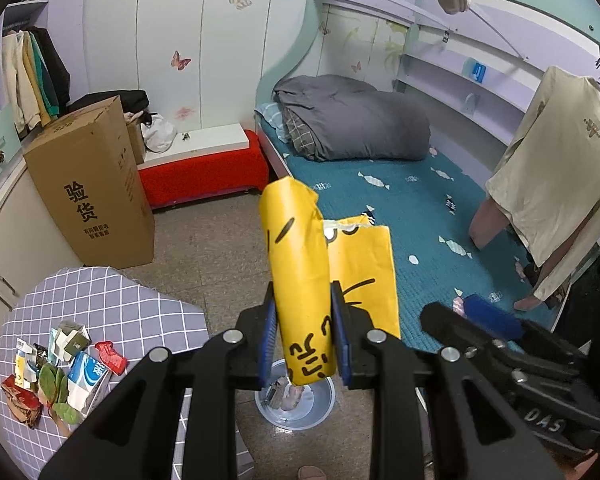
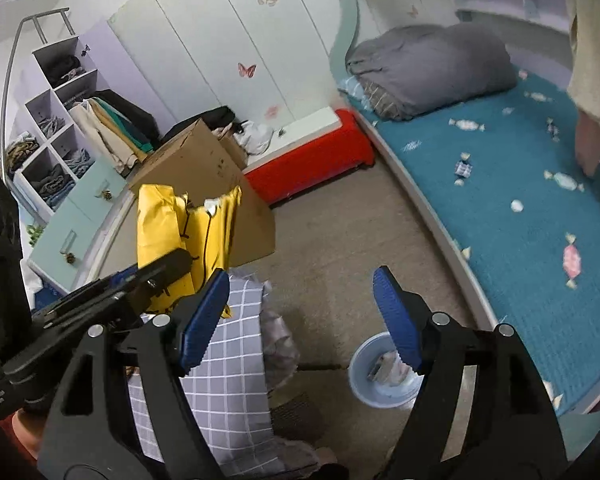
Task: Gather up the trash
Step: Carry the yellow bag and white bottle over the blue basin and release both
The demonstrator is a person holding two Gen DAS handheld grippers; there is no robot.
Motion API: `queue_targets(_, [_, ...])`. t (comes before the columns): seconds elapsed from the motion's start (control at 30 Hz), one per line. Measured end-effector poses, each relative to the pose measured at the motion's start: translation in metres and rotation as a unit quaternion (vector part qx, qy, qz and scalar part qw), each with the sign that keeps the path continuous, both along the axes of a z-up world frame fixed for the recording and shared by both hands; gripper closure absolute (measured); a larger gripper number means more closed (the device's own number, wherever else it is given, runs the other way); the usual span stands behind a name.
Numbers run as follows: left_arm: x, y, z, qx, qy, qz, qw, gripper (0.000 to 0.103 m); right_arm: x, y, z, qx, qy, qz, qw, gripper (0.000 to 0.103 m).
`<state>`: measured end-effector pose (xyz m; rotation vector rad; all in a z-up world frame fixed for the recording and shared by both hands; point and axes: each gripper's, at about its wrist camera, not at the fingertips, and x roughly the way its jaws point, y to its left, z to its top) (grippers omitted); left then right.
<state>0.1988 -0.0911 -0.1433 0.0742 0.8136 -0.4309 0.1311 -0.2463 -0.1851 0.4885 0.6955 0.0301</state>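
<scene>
The yellow bag (image 1: pixel 300 280) is standing upright between the blue pads of the left tool (image 1: pixel 305 334), which is gripping it near its lower end; the bag is being held in the air above the floor, with a flat yellow flap trailing behind it toward the bed. In the right wrist view the same bag (image 2: pixel 160 220) is showing beside the left tool's black arm. The right tool (image 2: pixel 300 316) is hanging released, its pads spread wide with nothing between them.

Directly below the bag, a pale blue bin (image 1: pixel 296 396) is sitting on the floor (image 1: pixel 204 240), holding a few crumpled wrappers; from the right wrist it is appearing just under the right-hand pad (image 2: pixel 384 376).

To the left, the desk (image 1: pixel 112 300) with a grey checked cloth is carrying a cluster of wrappers and packets (image 1: pixel 56 372), including a red one and a blue-and-white one. A tall cardboard box (image 1: pixel 92 184) is standing on the floor beyond the desk, near a red bench (image 1: pixel 204 176). The bed (image 1: pixel 420 216) with a teal sheet is lying to the right, bearing a rolled grey quilt (image 1: pixel 352 120), and a beige shirt (image 1: pixel 556 160) is hanging at its far edge.
</scene>
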Motion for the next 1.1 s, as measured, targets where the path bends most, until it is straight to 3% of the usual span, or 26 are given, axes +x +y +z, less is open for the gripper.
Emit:
queue_targets(0.73, [0.002, -0.009, -0.003, 0.006, 0.003, 0.004, 1.0, 0.076, -0.007, -0.015, 0.017, -0.036, -0.022, -0.037, 0.998, 0.026])
queue_targets(0.8, [0.003, -0.009, -0.004, 0.007, 0.006, 0.004, 0.9999, 0.069, -0.008, -0.017, 0.017, -0.034, -0.023, -0.04, 0.998, 0.026])
queue_targets(0.93, [0.004, -0.011, -0.004, 0.009, 0.004, 0.012, 0.9999, 0.04, -0.008, -0.02, 0.018, -0.032, -0.025, -0.045, 0.998, 0.026])
queue_targets(1.1, [0.002, -0.01, -0.003, 0.0, 0.002, 0.006, 1.0, 0.035, -0.01, -0.021, 0.019, -0.031, -0.028, -0.045, 0.998, 0.026])
